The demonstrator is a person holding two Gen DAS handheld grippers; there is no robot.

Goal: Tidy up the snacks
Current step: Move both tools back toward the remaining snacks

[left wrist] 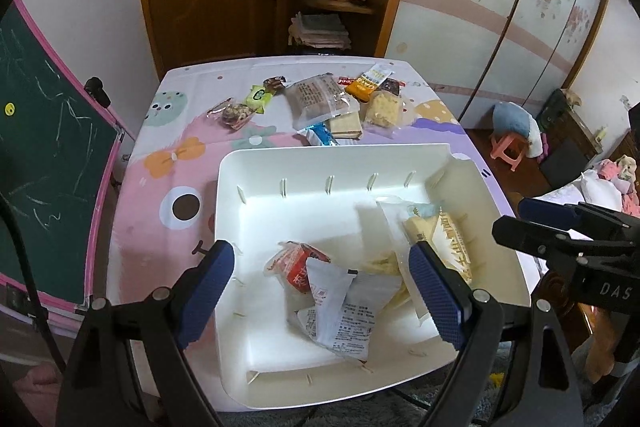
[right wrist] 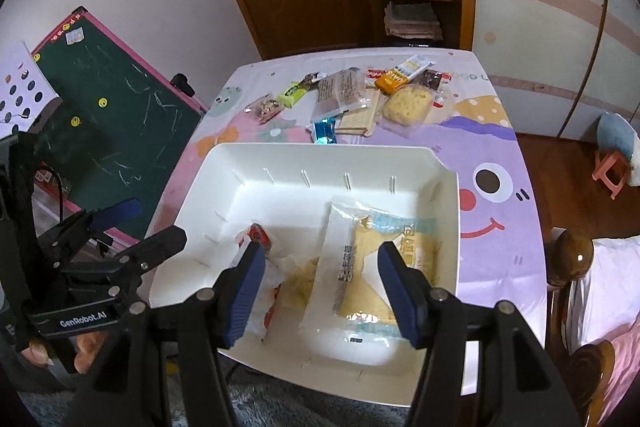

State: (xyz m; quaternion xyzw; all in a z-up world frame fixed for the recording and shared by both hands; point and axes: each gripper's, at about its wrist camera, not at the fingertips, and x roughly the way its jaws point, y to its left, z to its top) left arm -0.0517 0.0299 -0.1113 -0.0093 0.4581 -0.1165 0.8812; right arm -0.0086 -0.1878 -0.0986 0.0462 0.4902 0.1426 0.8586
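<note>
White rect. plastic bin [right wrist: 400, 163], slotted walls: crinkly clear-wrapped cake pkt [right wrist: 360, 267], red pkt [left wrist: 296, 263] inside. Left gripper [left wrist: 320, 295], right gripper [right wrist: 320, 287] over bin, jaws spread, empty.

Table [left wrist: 168, 187] with cartoon-print cloth carries white bin [left wrist: 320, 163]; loose snack packets [left wrist: 320, 99] just behind bin.

So I've got the white bin [right wrist: 400, 157] near me with a few packets lying flat inside, biggest being a clear-wrapped yellow cake [right wrist: 372, 267]; remaining snacks [right wrist: 360, 95] sit scattered behind it.
</note>
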